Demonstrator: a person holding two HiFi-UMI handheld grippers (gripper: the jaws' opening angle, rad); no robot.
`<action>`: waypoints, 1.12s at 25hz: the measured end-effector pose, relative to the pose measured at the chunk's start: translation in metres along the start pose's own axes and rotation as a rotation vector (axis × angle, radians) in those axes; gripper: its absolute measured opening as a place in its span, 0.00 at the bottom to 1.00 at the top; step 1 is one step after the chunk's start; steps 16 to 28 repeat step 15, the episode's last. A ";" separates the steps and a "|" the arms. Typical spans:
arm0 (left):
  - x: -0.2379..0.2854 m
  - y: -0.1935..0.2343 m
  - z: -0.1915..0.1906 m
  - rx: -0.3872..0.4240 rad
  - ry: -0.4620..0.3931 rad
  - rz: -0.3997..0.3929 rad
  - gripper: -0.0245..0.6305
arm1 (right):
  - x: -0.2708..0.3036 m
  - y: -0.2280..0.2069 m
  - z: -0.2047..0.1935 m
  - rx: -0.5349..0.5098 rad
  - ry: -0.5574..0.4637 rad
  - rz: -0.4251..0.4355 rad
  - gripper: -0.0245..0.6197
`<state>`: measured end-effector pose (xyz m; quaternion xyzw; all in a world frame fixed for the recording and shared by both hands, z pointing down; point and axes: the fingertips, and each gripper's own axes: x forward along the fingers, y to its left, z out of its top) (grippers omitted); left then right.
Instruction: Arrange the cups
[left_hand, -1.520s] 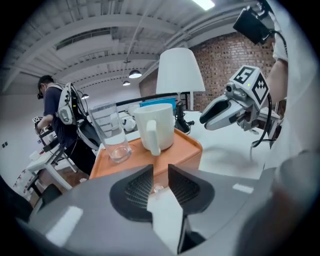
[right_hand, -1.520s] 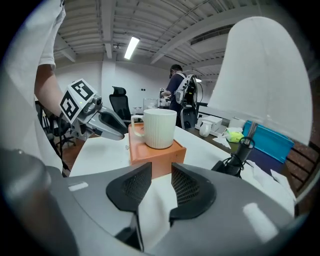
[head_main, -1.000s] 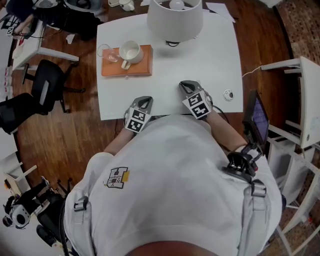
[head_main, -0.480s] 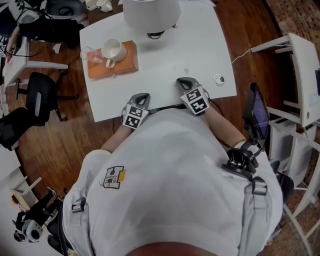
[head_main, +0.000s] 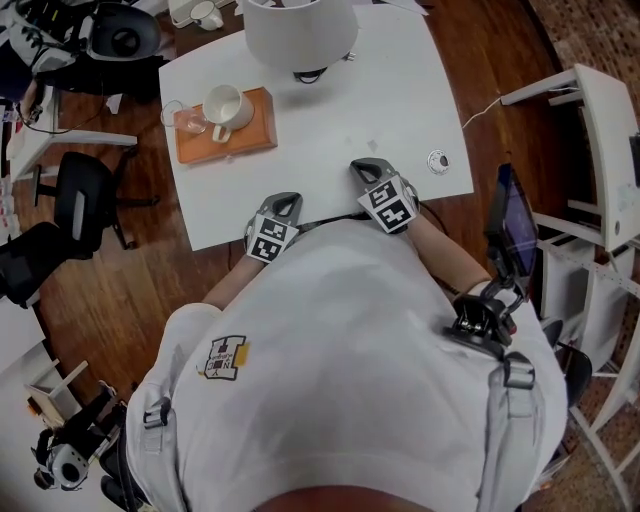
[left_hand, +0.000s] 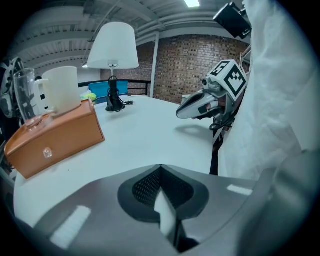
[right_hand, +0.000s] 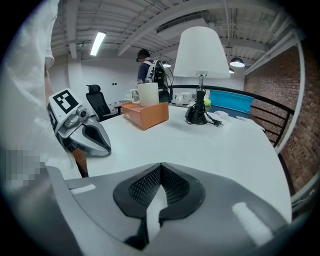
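Observation:
A white mug and a clear glass cup stand on an orange box at the far left of the white table. In the left gripper view the mug and glass rise above the box to my left. My left gripper and right gripper rest at the near table edge, well short of the cups. Both are shut with nothing between the jaws. The right gripper view shows the mug far off and the left gripper beside me.
A large white lamp stands at the table's far middle, its cord trailing behind. A small round fitting sits near the right edge. An office chair stands left of the table, and a dark screen on a stand to its right.
The head camera has swung, so the table now sits tilted and further left in view. Both grippers stay at the near edge, only slightly shifted. The cups have not moved.

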<state>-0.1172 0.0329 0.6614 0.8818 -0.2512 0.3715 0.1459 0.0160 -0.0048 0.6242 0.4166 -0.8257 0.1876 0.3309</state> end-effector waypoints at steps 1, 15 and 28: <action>0.000 0.000 -0.001 0.014 0.005 -0.003 0.04 | 0.000 -0.001 0.001 -0.001 -0.002 0.000 0.04; 0.009 0.013 -0.012 -0.047 0.024 0.016 0.04 | 0.024 0.002 0.008 -0.025 -0.015 0.035 0.04; 0.009 0.013 -0.012 -0.047 0.024 0.016 0.04 | 0.024 0.002 0.008 -0.025 -0.015 0.035 0.04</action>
